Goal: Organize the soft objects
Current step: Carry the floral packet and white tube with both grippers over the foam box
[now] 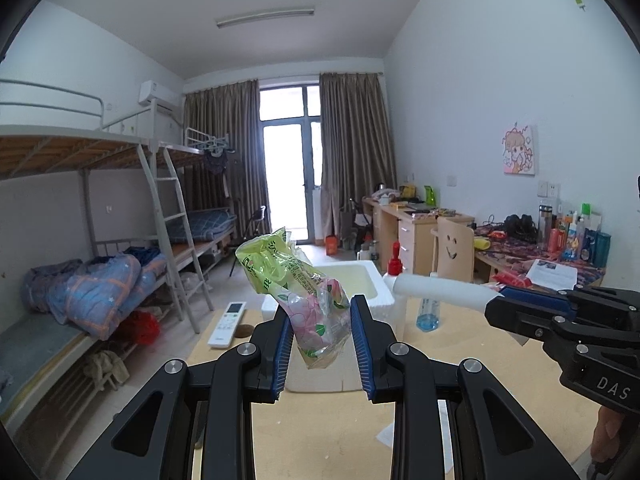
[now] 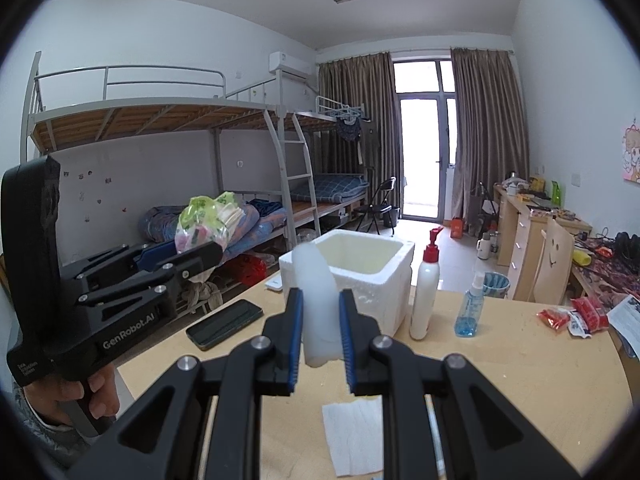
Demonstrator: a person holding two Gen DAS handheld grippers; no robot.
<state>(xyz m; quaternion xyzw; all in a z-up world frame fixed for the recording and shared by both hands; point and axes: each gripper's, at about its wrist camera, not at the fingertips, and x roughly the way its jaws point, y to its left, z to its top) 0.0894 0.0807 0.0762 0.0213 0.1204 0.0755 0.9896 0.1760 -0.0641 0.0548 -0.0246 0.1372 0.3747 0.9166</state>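
A: Status?

B: Both loaded. Left gripper (image 1: 320,344) is clamped on a crinkly green-and-pink plastic pack (image 1: 298,292), held in the air just in front of the foam box (image 2: 352,276). Right gripper (image 2: 320,340) is closed around a white squashy tube (image 2: 318,304), also lifted, tip near the box's front-left corner.

A: Box contents?

B: What I can see of the inside is bare pale wall. The floor is hidden, so I can't call it empty.

A: How to drop?

B: My read: one at a time. Carry the pack over the box rim, lower it inside, then let go; it's light and could drift if dropped high. The tube is long, so tilt it in end-first. Stay clear of the pump bottle (image 2: 426,296) and blue spray bottle (image 2: 470,308) standing just right of the box.
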